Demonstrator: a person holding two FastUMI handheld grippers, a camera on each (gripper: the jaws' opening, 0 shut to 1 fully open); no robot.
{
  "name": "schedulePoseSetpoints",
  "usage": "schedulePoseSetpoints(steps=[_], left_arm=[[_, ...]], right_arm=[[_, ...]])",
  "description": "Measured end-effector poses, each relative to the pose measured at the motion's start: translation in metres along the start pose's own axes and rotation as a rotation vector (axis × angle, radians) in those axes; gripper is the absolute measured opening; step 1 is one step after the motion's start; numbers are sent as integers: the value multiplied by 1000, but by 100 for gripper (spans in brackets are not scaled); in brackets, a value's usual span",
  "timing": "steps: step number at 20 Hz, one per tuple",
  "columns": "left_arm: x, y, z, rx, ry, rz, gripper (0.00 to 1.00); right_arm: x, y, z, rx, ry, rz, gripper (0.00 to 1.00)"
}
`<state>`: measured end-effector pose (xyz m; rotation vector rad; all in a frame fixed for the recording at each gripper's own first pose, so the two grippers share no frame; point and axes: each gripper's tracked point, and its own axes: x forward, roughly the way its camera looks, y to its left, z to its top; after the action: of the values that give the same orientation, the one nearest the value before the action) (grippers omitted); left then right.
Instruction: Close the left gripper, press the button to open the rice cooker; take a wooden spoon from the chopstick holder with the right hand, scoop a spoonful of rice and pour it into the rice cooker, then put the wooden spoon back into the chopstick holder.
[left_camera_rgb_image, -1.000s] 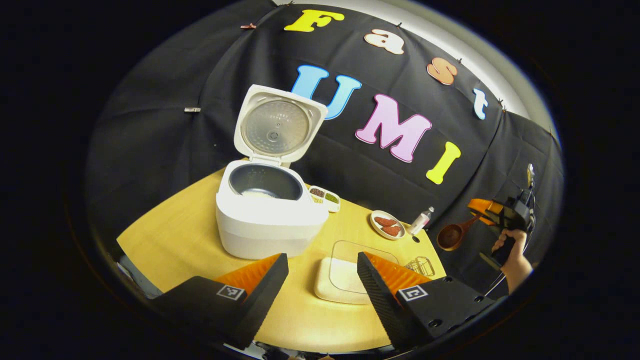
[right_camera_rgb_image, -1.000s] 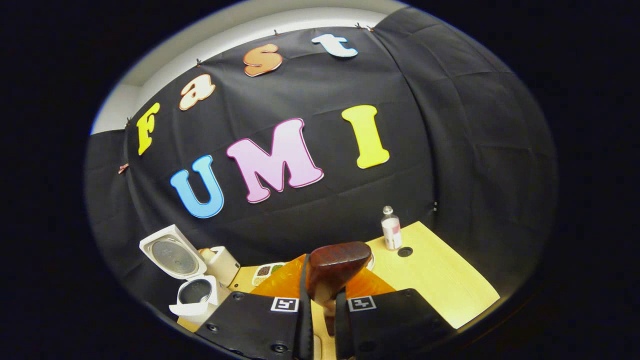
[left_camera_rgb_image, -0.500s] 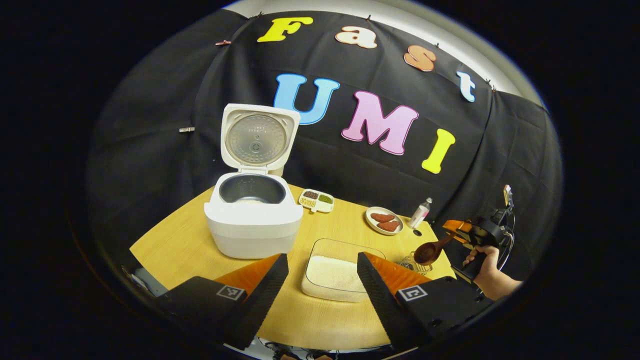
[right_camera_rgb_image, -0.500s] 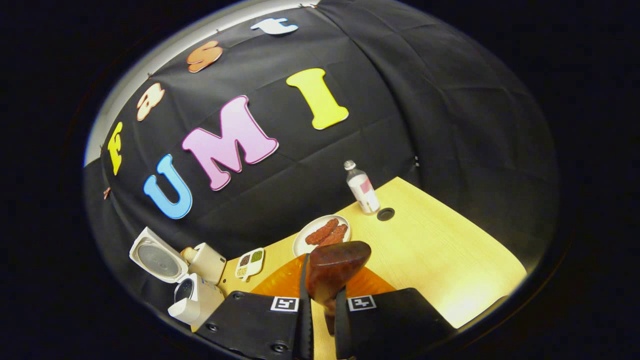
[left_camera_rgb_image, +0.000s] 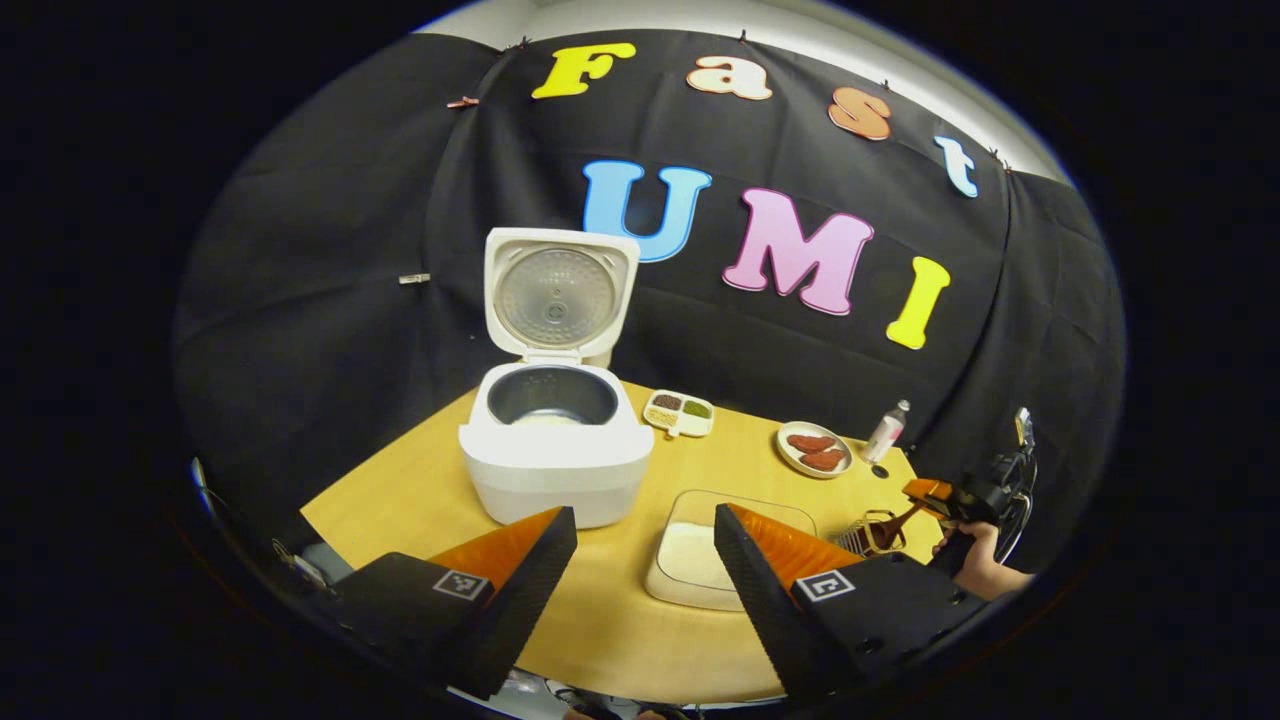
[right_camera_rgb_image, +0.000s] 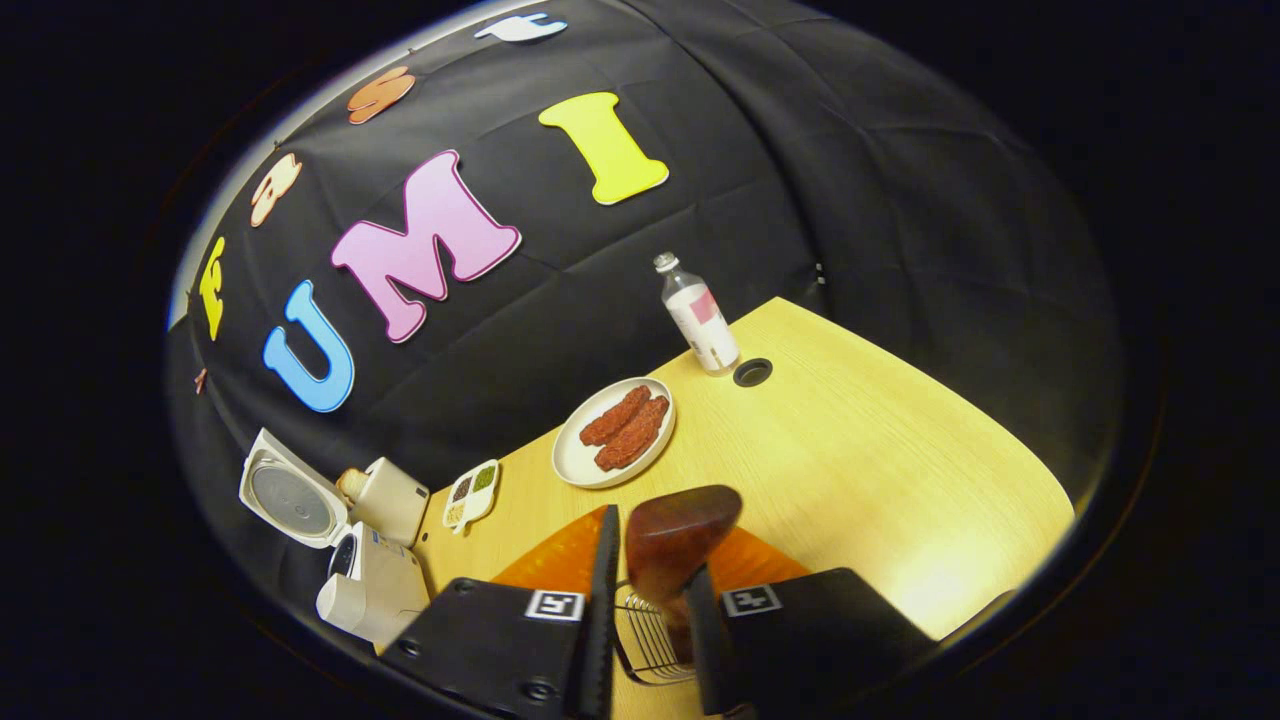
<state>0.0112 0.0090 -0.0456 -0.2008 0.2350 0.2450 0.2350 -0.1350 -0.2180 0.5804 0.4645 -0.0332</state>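
The white rice cooker (left_camera_rgb_image: 555, 465) stands with its lid (left_camera_rgb_image: 560, 298) raised and a little rice in the pot. A glass dish of rice (left_camera_rgb_image: 690, 550) lies in front of my open left gripper (left_camera_rgb_image: 645, 515), which holds nothing. At the table's right end a hand holds my right gripper (left_camera_rgb_image: 950, 495) over the wire chopstick holder (left_camera_rgb_image: 868, 535). The wooden spoon (right_camera_rgb_image: 680, 530) stands handle-down in the holder (right_camera_rgb_image: 645, 640), between the fingers of my right gripper (right_camera_rgb_image: 655, 560). Those fingers stand slightly parted, with a gap showing beside the handle.
A plate of sausages (right_camera_rgb_image: 615, 430), a small bottle (right_camera_rgb_image: 700, 315) and a cable hole (right_camera_rgb_image: 752, 372) sit on the wooden table (right_camera_rgb_image: 880, 450) beyond the holder. A small divided tray of grains (left_camera_rgb_image: 680, 412) lies right of the cooker. A beige box (right_camera_rgb_image: 385, 495) stands behind it.
The right gripper came down with the spoon, setting it into the wire holder, and its fingers spread a little. The left gripper pulled back slightly from the table.
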Motion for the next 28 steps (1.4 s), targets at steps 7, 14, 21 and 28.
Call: schedulePoseSetpoints(steps=[7, 14, 21, 28], left_arm=[[36, 52, 114, 13, -187, 79, 96], [92, 67, 244, 40, -352, 35, 96], [178, 90, 343, 122, -479, 36, 95], [290, 101, 354, 166, -402, 47, 95]], right_arm=[[-39, -13, 21, -122, -87, -88, 98], [-136, -28, 44, -308, -204, -196, 98], [-196, 11, 37, -393, -271, -242, 98], [-234, 82, 7, -511, -275, -199, 99]])
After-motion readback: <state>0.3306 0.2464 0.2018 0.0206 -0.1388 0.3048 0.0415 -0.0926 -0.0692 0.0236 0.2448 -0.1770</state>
